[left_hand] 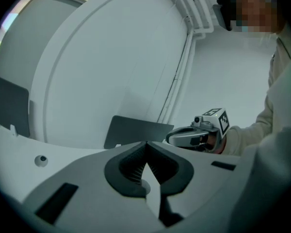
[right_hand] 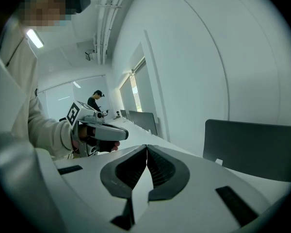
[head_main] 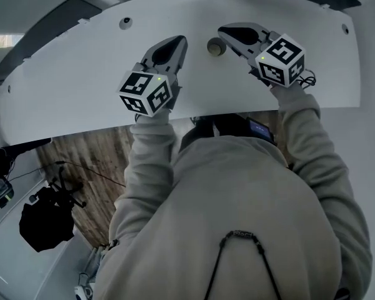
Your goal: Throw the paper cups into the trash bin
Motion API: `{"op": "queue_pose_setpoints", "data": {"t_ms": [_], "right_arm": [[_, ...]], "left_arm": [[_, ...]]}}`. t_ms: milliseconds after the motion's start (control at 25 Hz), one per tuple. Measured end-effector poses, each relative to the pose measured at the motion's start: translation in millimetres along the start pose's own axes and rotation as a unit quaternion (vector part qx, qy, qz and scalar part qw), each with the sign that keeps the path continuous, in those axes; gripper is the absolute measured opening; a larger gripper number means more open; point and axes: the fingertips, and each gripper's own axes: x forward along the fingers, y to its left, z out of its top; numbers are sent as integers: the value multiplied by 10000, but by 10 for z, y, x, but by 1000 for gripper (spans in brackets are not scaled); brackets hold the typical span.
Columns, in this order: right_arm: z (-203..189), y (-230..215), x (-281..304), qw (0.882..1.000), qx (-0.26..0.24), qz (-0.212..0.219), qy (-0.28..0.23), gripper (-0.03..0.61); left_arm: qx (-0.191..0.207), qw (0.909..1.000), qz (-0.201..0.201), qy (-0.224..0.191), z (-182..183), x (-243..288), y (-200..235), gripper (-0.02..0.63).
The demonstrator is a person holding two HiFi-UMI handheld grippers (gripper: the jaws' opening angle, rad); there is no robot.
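Both grippers hang over a long white curved table (head_main: 69, 86). My left gripper (head_main: 178, 40) is shut, its jaws meeting with nothing between them, as the left gripper view (left_hand: 146, 144) also shows. My right gripper (head_main: 224, 31) is shut and empty too (right_hand: 146, 147). A small round cream thing (head_main: 215, 47) sits on the table between the two tips; it may be a paper cup seen from above, I cannot tell. Each gripper shows in the other's view: the right gripper (left_hand: 170, 139) and the left gripper (right_hand: 123, 135). No trash bin is in view.
Dark chair backs stand beyond the table's far side (left_hand: 136, 131) (right_hand: 252, 148). Round cable holes dot the tabletop (head_main: 126, 22) (left_hand: 40, 160). Behind the table's near edge lie a wooden floor (head_main: 90, 161) and a black object (head_main: 44, 224). A person stands far off (right_hand: 94, 100).
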Motion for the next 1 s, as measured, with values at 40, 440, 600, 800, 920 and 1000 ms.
{"op": "queue_pose_setpoints", "data": {"t_ms": [40,440,600,800,920,1000], "right_arm": [[-46,-13,3,10000,-52,-5,82,18],[-675,-188,16,9979,-6,-242,593,19],[-921,-166,126,9969,10,-59,787,21],[-1350,-135,314,9874,-529,40,1494,146],[-1570,-78,448,9776,-869,183,1910,147],[-1738,-43,505,9689,-1066,341,2207,147]], "left_arm": [[-45,10000,18,42,-55,12,18,0],[-411,9983,45,421,-553,68,115,0],[-537,9972,50,517,-714,99,220,0],[-708,9952,164,661,-946,76,388,0],[-801,9938,192,745,-1076,60,458,0],[-875,9925,188,828,-1193,23,507,0]]}}
